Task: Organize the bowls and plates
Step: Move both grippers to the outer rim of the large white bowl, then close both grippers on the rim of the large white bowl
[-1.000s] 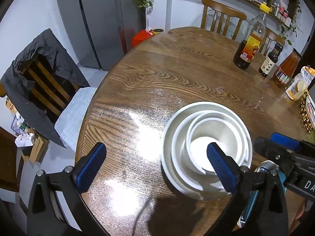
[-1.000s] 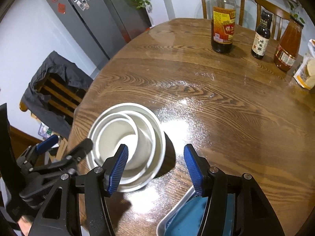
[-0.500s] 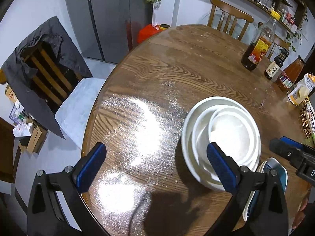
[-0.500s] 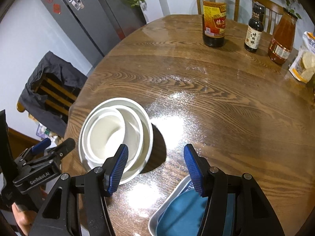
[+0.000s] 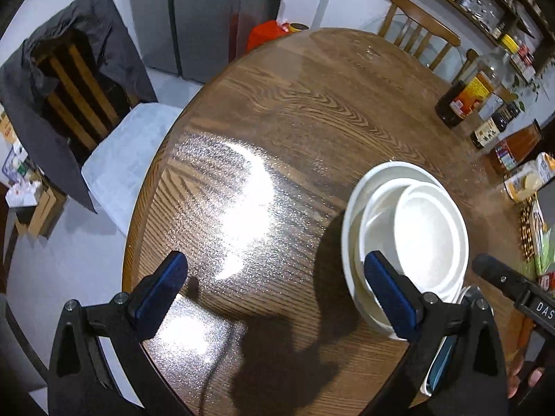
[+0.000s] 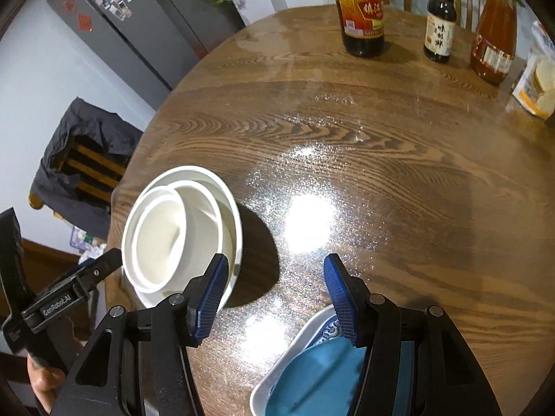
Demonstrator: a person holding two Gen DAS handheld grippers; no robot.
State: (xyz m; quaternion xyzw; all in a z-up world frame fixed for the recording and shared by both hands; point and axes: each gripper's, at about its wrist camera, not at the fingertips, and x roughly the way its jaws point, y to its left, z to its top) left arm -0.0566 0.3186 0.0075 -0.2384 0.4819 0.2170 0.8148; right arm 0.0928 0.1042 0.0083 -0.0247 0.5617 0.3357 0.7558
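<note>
Your left gripper [image 5: 275, 298] stands with its blue pads spread wide and nothing pinched between them; only bare, glossy wood of the round table [image 5: 305, 111] lies in the gap. The white stack [image 5: 406, 239], a plate with two bowls nested in it, sits on the table just ahead of your left gripper's right-hand finger [image 5: 388, 298], which overlaps the plate's near rim in the picture; whether it touches the rim you cannot tell. The smaller bowl sits off-centre inside the larger, pushed to the far right side as that gripper sees it.

Your right gripper [image 6: 275, 298] holds its pads apart too, about half spread, with empty tabletop between them. From this gripper the same white stack [image 6: 184, 232] lies ahead and to the left, just beyond its left finger [image 6: 208, 298]. Below its right finger [image 6: 341, 301], close under the tool, lies a blue plate with a white patterned rim [image 6: 312, 371], flat on the table and partly hidden by the gripper body.

Far ahead of your right gripper, at the table's opposite edge, stand a large dark sauce bottle [image 6: 362, 14], a smaller dark bottle [image 6: 438, 31] and an orange-red bottle [image 6: 494, 41], with a snack packet [image 6: 536, 83] beside them. Your hand [image 6: 45, 384] on the left tool shows at the lower left.
</note>
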